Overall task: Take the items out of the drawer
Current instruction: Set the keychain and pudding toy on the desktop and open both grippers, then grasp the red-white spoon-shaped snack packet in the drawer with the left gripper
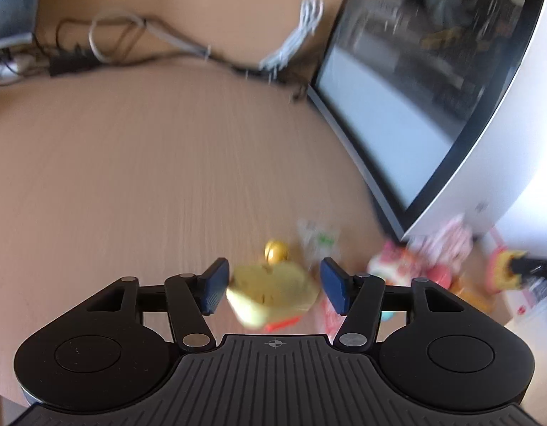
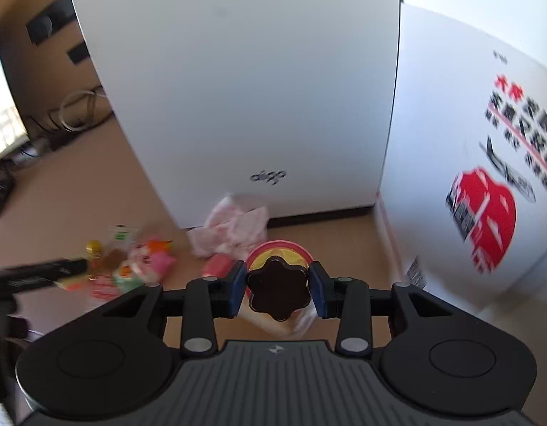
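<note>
My left gripper (image 1: 275, 284) stands open low over the wooden table (image 1: 149, 177). A blurred yellow snack packet (image 1: 270, 296) sits between its blue pads (image 1: 215, 289); it looks loose, not clamped. A gold ball (image 1: 275, 250) lies just beyond it. My right gripper (image 2: 277, 285) is shut on a wrapped cake with a dark flower-shaped top (image 2: 277, 293), held above the table. A pink and yellow ring-shaped sweet (image 2: 279, 250) shows behind that cake. A pile of coloured snacks (image 2: 145, 266) lies on the table between the two grippers. No drawer is in view.
A white computer case (image 2: 238, 88) stands close behind the snacks, its glass side (image 1: 415, 88) facing left. A white box with red print (image 2: 469, 177) blocks the right. A pink-white wrapper (image 2: 234, 230) lies at the case's foot. Cables (image 1: 113, 39) run along the table's back.
</note>
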